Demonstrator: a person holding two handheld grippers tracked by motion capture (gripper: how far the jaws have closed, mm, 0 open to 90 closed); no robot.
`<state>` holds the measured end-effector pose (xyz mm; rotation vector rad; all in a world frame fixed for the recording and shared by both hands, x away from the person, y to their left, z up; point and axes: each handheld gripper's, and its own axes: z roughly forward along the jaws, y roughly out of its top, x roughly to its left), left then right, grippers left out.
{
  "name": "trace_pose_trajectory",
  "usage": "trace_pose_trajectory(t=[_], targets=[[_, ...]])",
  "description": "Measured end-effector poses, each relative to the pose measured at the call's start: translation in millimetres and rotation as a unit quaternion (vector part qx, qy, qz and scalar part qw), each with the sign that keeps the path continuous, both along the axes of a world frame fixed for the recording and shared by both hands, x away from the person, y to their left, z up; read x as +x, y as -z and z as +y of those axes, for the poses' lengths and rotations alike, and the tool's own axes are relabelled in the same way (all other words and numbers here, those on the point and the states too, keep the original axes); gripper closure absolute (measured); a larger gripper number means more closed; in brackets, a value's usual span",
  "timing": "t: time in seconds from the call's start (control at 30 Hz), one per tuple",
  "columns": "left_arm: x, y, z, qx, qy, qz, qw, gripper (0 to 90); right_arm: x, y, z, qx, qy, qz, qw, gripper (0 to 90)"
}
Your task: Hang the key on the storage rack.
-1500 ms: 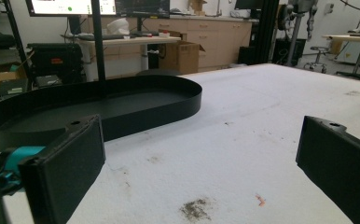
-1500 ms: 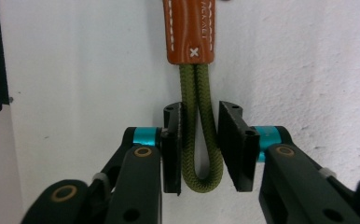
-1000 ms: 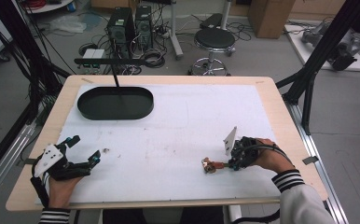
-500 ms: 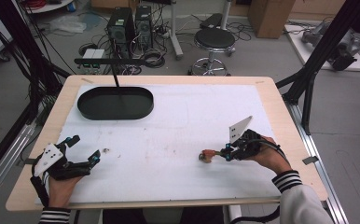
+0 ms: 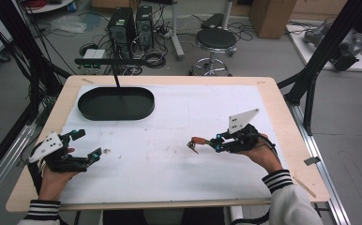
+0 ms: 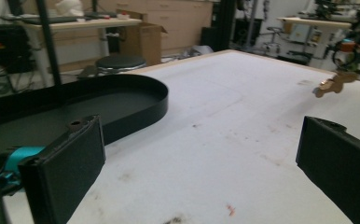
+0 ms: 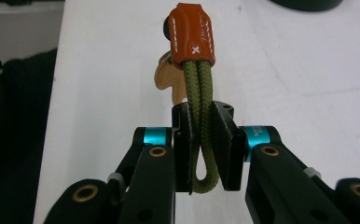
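One keyring strap (image 7: 200, 116) sits in the right gripper (image 5: 215, 140): a doubled olive-green cord with an orange leather cap (image 7: 191, 33) and a tan fob (image 7: 166, 77) behind it. We log the fingers (image 7: 227, 144) as pressed together on the cord, its loop hanging just below them. In the high view we place the strap (image 5: 195, 141) at the gripper's tip, lifted clear of the desk (image 5: 179, 140), well right of the black oval tray (image 5: 116, 103) and nearer the person than it.

We list the left gripper (image 5: 90, 146) below the tray, toward the desk's near left corner, held in the person's left hand (image 5: 57, 176). Its fingers (image 6: 66, 168) stand wide apart with nothing between them. Through them we see the tray (image 6: 136, 100) to the left and, far beyond it, the strap (image 6: 333, 84) dangling from the other gripper.

The desk carries a white cover with a few small stains.
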<state>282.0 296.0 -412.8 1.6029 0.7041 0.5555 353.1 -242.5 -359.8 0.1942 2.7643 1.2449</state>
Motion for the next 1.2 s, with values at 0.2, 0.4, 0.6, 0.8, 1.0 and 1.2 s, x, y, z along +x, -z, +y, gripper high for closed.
trace_pose_trajectory(t=[0.2, 0.4, 0.6, 0.8, 1.0, 1.2], targets=[[12.3, -25.8, -14.7, 0.022, 0.042, 0.001, 0.9989, 1.7, 0.9, -6.7, 8.3, 0.025, 0.001, -0.01, 0.9997, 79.3], [24.5, -49.3, -31.2, 0.031, 0.088, 0.001, 0.9957, 1.7, 1.0, -15.8, 19.7, 0.044, -0.01, -0.019, 0.9988, 79.3], [34.4, -66.8, -48.6, 0.05, 0.133, 0.007, 0.9898, 1.7, 3.0, -22.4, 36.6, 0.054, -0.027, -0.032, 0.9977, 79.2], [42.8, -80.5, -70.2, 0.072, 0.178, 0.012, 0.9814, 1.7, 6.3, -26.8, 56.5, 0.058, -0.042, -0.038, 0.9967, 79.2], [48.9, -89.6, -94.5, 0.108, 0.196, 0.016, 0.9745, 1.7, 8.8, -28.0, 74.3, 0.056, -0.054, -0.037, 0.9963, 79.2], [54.7, -94.6, -109.6, 0.118, 0.212, 0.024, 0.9698, 1.7, 10.1, -27.9, 84.9, 0.056, -0.062, -0.038, 0.9958, 79.2]])
